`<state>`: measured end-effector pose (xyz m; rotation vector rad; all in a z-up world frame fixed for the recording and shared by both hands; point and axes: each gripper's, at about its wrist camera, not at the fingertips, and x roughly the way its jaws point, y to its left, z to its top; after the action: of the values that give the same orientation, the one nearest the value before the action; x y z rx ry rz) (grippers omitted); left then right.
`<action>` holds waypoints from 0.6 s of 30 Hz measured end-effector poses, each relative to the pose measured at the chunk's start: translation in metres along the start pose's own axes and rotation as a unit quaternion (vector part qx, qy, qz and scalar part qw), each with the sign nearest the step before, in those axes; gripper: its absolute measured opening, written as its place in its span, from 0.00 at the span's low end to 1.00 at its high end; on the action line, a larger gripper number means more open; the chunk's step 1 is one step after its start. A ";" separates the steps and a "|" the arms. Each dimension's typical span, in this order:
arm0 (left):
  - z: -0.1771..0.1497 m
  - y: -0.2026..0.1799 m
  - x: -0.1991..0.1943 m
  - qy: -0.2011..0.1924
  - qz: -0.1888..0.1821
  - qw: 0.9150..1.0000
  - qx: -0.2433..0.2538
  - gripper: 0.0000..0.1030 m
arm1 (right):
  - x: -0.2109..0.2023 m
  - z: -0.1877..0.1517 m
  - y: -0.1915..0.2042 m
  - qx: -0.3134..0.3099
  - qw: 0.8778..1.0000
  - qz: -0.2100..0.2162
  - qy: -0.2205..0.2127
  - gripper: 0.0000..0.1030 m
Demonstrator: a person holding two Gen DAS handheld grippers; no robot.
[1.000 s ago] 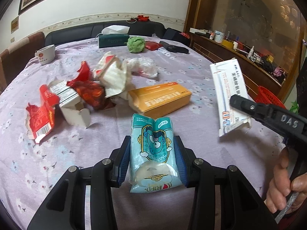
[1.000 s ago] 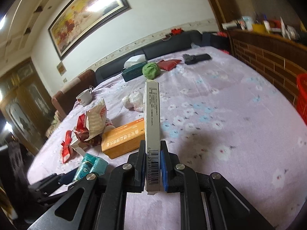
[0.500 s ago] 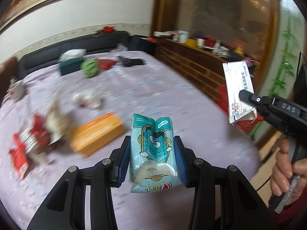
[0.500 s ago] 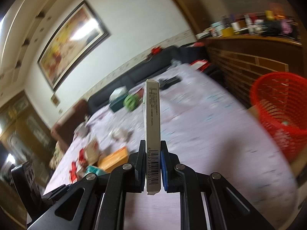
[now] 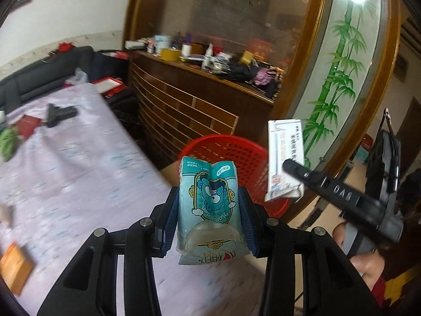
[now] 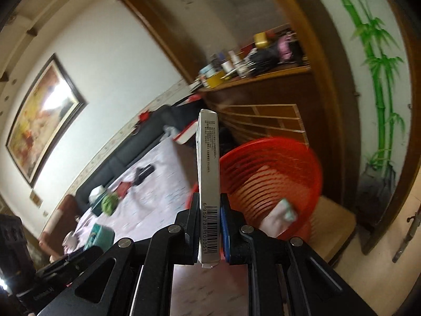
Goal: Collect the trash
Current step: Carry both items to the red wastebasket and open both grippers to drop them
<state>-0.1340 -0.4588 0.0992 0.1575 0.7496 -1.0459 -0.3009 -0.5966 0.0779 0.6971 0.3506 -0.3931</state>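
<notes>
My left gripper (image 5: pixel 208 220) is shut on a teal cartoon-printed packet (image 5: pixel 209 208) and holds it upright in the air over the table's right edge. My right gripper (image 6: pixel 209 222) is shut on a flat white box (image 6: pixel 208 173), held edge-on; the box also shows in the left wrist view (image 5: pixel 285 155). A red mesh basket (image 5: pixel 236 152) stands on the floor just beyond both grippers; in the right wrist view the basket (image 6: pixel 273 168) holds a pale wrapper (image 6: pixel 280 214).
The table with the purple flowered cloth (image 5: pixel 79 173) lies to the left, with an orange box (image 5: pixel 15 268), a black object (image 5: pixel 59 113) and green crumpled trash (image 5: pixel 8 139). A wooden cabinet (image 5: pixel 200 100) stands behind the basket.
Both grippers have swung right, away from the table's trash pile and toward the red basket, each still holding its item. The basket now fills the middle of both views.
</notes>
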 end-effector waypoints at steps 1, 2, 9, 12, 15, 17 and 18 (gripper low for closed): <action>0.006 -0.003 0.011 0.004 -0.003 1.000 -0.005 0.41 | 0.002 0.005 -0.007 0.004 1.000 -0.005 -0.001 0.14; 0.010 -0.007 0.021 0.008 -0.011 1.000 -0.006 0.41 | 0.003 0.009 -0.015 0.010 1.000 -0.006 -0.002 0.14; 0.026 -0.016 0.067 0.040 -0.013 0.999 -0.019 0.55 | 0.030 0.026 -0.046 0.026 0.999 -0.029 0.017 0.21; 0.025 -0.016 0.051 0.027 -0.012 0.999 -0.018 0.55 | 0.033 0.029 -0.053 0.038 0.998 -0.035 0.021 0.36; 0.028 -0.013 0.021 -0.011 -0.005 1.000 -0.012 0.77 | 0.017 0.033 -0.051 0.028 0.999 -0.042 -0.003 0.36; 0.032 -0.011 0.003 -0.018 -0.004 1.000 -0.011 0.80 | 0.003 0.034 -0.048 0.018 0.998 -0.047 -0.022 0.37; 0.034 -0.009 -0.007 -0.025 -0.007 1.000 -0.014 0.80 | -0.003 0.034 -0.046 0.013 0.998 -0.046 -0.029 0.40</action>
<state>-0.1268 -0.4736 0.1315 0.1022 0.7202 -1.0483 -0.3186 -0.6506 0.0781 0.6941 0.3233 -0.5057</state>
